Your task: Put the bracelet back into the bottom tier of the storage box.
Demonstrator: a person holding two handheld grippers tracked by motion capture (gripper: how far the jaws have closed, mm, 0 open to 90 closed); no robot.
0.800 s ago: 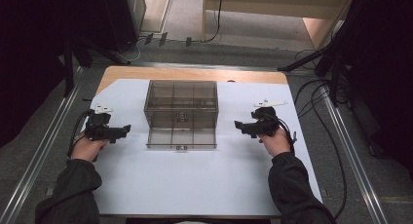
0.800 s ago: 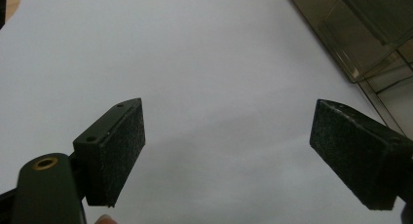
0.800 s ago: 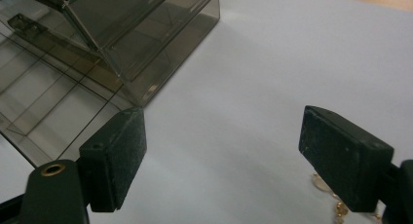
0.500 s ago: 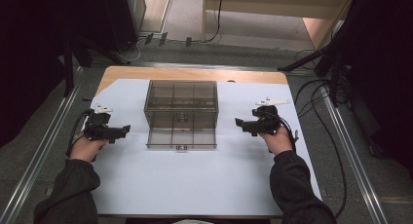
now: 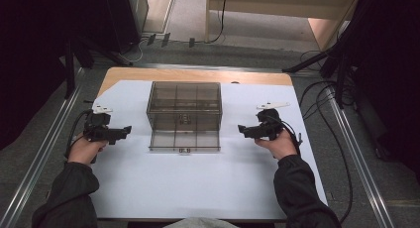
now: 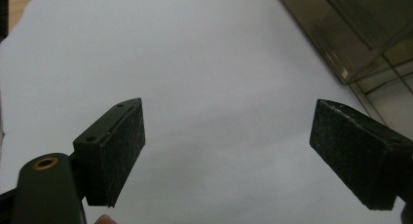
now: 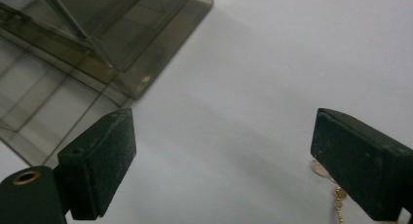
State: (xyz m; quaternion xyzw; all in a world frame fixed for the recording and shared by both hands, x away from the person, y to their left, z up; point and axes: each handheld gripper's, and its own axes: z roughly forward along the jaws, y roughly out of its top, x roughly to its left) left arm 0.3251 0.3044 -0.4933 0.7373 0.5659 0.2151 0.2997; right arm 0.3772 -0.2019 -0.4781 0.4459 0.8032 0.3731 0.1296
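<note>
Both grippers, left gripper [image 5: 126, 130] and right gripper [image 5: 241, 129], are hovering spread and empty beside the clear compartment box [image 5: 184, 116] mid-surface [image 5: 198, 183], probably light, rigid, slippery, best clamped by its side walls

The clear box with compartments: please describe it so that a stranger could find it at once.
A white sheet covers the table. The box stands on its far middle part, between the left gripper and the right gripper, touching neither. It is the smoky, see-through thing there, split by thin walls into compartments.
</note>
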